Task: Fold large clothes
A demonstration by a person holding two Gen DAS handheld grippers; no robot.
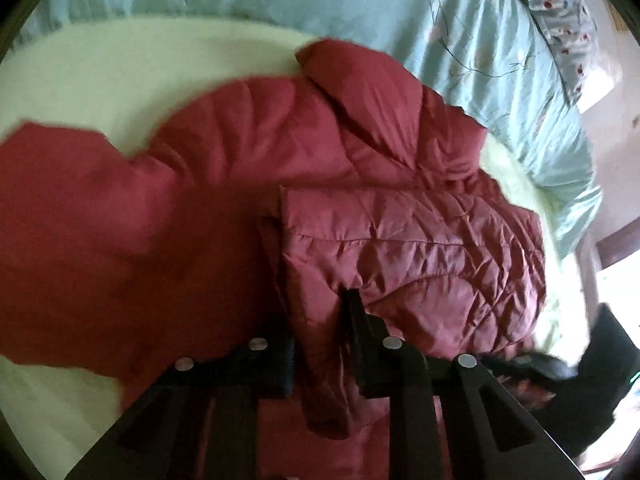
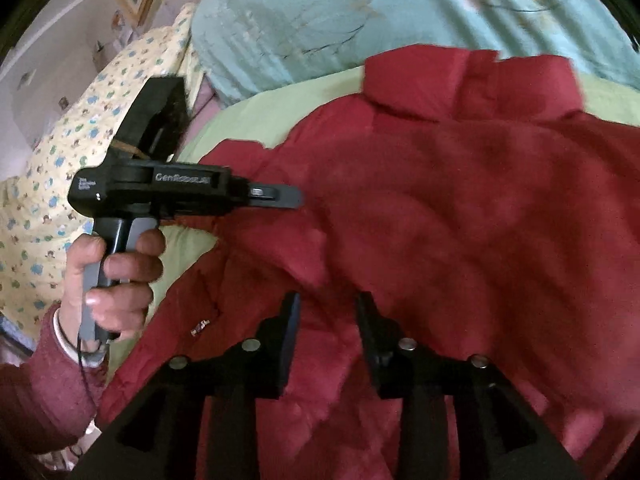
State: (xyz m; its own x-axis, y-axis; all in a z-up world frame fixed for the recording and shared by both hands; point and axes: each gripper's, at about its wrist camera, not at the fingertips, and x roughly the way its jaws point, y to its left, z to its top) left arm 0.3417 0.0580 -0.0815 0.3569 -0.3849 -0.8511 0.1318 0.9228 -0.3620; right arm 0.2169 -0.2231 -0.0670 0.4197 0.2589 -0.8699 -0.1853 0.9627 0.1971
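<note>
One red jacket [image 1: 320,168] lies spread over a pale green sheet [image 1: 100,92] on the bed, quilted and puffy, its shiny cloth full of fine creases and stitched channels; a stand-up collar [image 2: 472,80] sits at its far edge and one sleeve [image 1: 68,216] reaches out to the left. Two black hand-held grippers work on it. The left gripper [image 1: 320,344] has its two fingers drawn close together on a fold of the jacket's front panel, the cloth bunching up between them and hanging down past the pads, so it is pinching the jacket. The right gripper [image 2: 328,328] points down at the near hem with its two flat fingers a little apart; red cloth lies below and between them, and the pads do not press on it. In the right wrist view the left gripper shows from the side, blocky with a pistol grip, held by one hand [image 2: 116,280] in a knitted dark-red cuff. Beyond the jacket lies one light blue quilt [image 2: 400,12] printed with thin branches, and to the left one yellow pillow [image 2: 52,184] covered in small blue and green motifs.
</note>
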